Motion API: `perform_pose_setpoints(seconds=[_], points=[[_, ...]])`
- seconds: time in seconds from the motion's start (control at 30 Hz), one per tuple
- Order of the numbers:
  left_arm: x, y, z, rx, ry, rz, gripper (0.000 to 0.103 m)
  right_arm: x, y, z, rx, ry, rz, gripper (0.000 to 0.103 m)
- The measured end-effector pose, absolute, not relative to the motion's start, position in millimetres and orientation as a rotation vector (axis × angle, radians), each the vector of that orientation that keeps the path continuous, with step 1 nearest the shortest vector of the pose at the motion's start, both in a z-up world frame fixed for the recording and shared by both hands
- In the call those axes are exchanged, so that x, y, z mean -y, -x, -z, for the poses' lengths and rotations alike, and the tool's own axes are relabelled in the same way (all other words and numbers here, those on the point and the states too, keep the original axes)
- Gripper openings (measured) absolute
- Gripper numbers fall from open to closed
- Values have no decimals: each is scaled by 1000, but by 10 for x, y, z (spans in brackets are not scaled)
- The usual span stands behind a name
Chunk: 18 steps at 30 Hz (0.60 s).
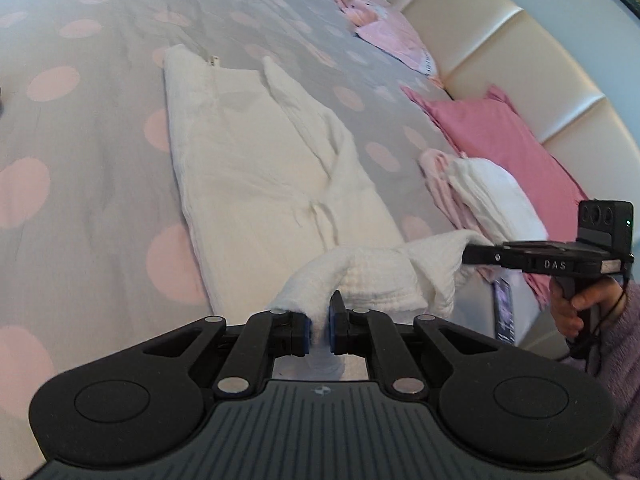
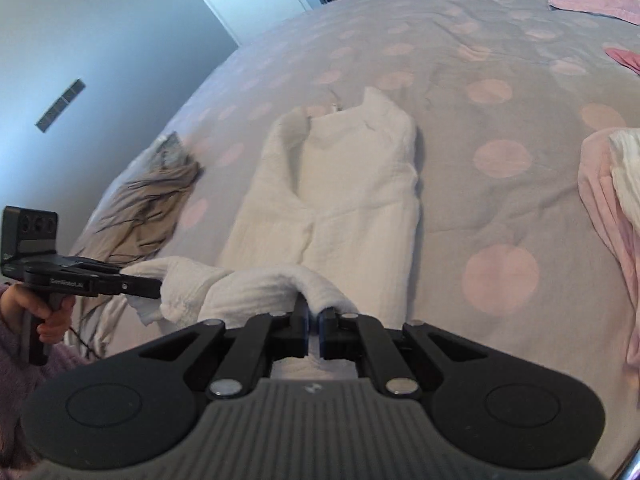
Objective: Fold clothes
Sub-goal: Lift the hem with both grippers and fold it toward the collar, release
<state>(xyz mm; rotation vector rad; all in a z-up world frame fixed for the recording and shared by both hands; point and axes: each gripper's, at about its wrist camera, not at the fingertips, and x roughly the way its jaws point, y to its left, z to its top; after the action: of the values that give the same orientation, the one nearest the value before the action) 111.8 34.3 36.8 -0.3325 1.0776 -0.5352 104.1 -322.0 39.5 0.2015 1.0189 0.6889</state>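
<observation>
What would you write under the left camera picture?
Both grippers pinch the white crinkly garment's near hem above the grey spotted bedspread.

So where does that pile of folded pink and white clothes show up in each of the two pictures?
Left wrist view: the folded pile lies right of centre, beside the pink pillow.
Right wrist view: the folded pile is cut off at the right edge.
Shared landmark: the white garment spread mid-bed, pile to its right.

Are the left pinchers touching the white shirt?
Touching. The left wrist view shows the left gripper shut on the near hem of the white garment, with cloth squeezed between its pads.
</observation>
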Motion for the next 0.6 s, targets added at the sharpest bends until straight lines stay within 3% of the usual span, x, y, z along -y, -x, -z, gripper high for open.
perform_pose_setpoints(seconds=[0.33,0.6], points=[[-275,-1453,78,-1131,310,441,6,2949,-1490,52,-1098,-168,-595,5],[-167,-1395,2,-1125,226,396,9,2781,-1459,76,-1096,-65,-557,11]])
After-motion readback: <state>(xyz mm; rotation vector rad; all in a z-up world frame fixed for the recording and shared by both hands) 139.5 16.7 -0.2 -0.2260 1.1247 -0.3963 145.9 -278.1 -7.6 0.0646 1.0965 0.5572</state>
